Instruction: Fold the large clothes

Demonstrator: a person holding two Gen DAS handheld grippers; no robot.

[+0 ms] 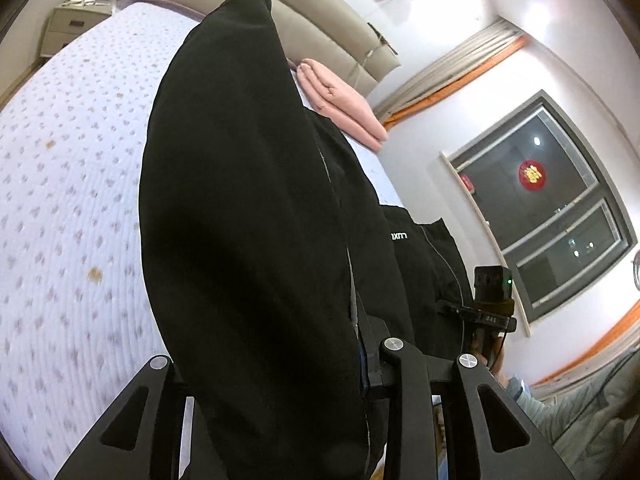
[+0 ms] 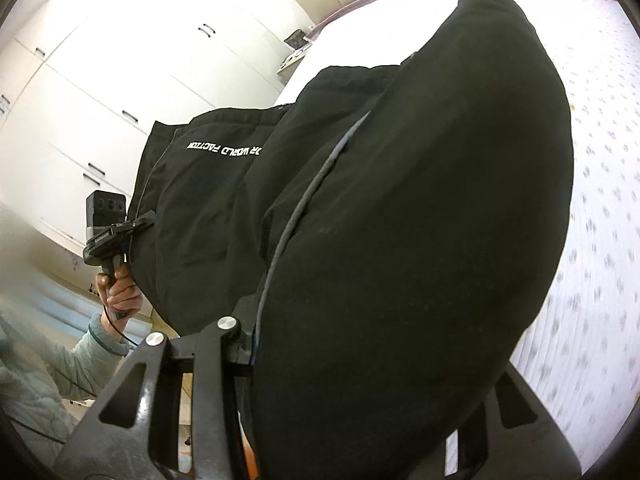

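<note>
Black, thick, soft-looking fabric — the jacket (image 1: 248,216) — is held above the quilted bed (image 1: 72,184), bulging in heavy rounded folds. The left gripper (image 1: 276,364) and right gripper (image 2: 360,344) are each clenched on it. Both edges should be kept level and taut — judged best for a clean fold.

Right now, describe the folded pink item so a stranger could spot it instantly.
Start at the bed with the white dotted quilt. Near its padded beige headboard lies the pink folded cloth. It is the only pink thing there, lying flat beyond the black jacket.
</note>
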